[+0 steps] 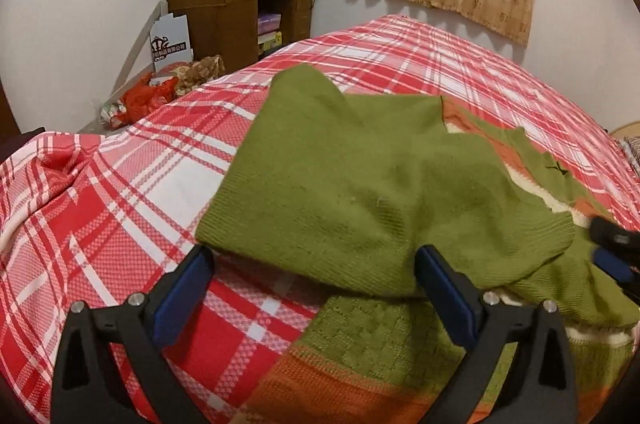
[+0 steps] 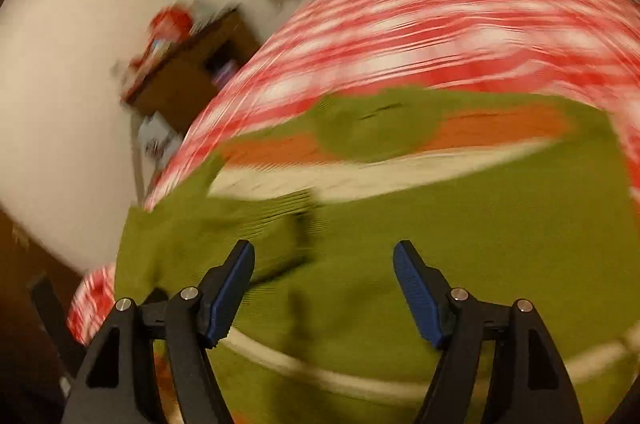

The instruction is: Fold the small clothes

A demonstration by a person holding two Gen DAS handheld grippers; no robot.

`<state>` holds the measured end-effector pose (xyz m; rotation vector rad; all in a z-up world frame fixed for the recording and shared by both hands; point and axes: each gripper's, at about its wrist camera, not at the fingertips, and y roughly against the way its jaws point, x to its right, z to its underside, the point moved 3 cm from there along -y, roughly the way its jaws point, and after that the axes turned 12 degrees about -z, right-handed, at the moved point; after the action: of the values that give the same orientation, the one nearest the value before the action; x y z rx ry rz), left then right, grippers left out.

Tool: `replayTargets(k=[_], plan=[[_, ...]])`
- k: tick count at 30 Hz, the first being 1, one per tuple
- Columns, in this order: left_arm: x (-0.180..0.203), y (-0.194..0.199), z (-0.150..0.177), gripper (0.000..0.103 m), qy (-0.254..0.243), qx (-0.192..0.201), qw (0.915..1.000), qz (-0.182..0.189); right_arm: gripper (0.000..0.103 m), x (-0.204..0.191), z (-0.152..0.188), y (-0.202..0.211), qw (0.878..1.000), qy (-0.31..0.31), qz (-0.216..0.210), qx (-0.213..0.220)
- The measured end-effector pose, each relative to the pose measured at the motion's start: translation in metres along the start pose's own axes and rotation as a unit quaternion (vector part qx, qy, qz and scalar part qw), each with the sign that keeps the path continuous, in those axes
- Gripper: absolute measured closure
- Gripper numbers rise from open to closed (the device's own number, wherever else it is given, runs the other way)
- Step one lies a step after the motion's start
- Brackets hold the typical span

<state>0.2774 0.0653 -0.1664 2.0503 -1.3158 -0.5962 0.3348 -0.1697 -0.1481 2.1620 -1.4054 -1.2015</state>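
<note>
Sweater: green knit with orange and white bands, lying on the plaid bed; one side or sleeve is folded over across the body, its ribbed edge running from 9 o'clock to 3 o'clock in the left wrist view.

Left claw: wide open, nothing between the blue pads. The right-hand pad sits against the folded edge at 5 o'clock; the other hangs over bare bedspread at 7 o'clock.

Right claw: open and empty, hovering over the middle of the green knit. Its view is badly smeared, so whether the pads touch the cloth I cannot tell. In the left view its tip shows at 3 o'clock, by the sweater's far edge.

Stage: my read, one fold laid and let go; the next grab not yet made.

Risk one: that loose flap is only resting there. A claw brushing its edge could drag it back open.

Risk two: pinching just the top layer would lift the flap alone and undo the fold.

Risk three: thick, stretchy knit on a soft bed; a shallow bite may slip, and bunching the bedspread in with it would skew the fold.
</note>
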Motion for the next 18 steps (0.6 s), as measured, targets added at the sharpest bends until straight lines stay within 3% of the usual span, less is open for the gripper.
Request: replayTargets(k=[6,9,10,12,18], plan=[[-0.003,-0.003,-0.002,0.001,0.003,0.001,1.0,0.004,0.031,-0.033,0.001,-0.052,0.994,0.079,0.071,-0.028],[-0.004,-0.003,-0.002,0.001,0.003,0.002,1.0,0.004,0.079,-0.04,0.003,-0.052,0.992,0.104,0.056,-0.033],[-0.009,-0.002,-0.001,0.0,0.005,0.003,1.0,0.006,0.083,-0.042,0.004,-0.05,0.992,0.107,0.054,-0.031],[-0.015,0.001,0.0,0.0,0.012,0.006,0.9998,0.013,0.09,-0.046,0.003,-0.044,0.992,0.114,0.05,-0.017],[-0.018,0.005,0.002,0.0,0.014,0.016,0.9997,0.014,0.09,-0.067,-0.019,0.009,0.988,0.13,0.04,0.068]])
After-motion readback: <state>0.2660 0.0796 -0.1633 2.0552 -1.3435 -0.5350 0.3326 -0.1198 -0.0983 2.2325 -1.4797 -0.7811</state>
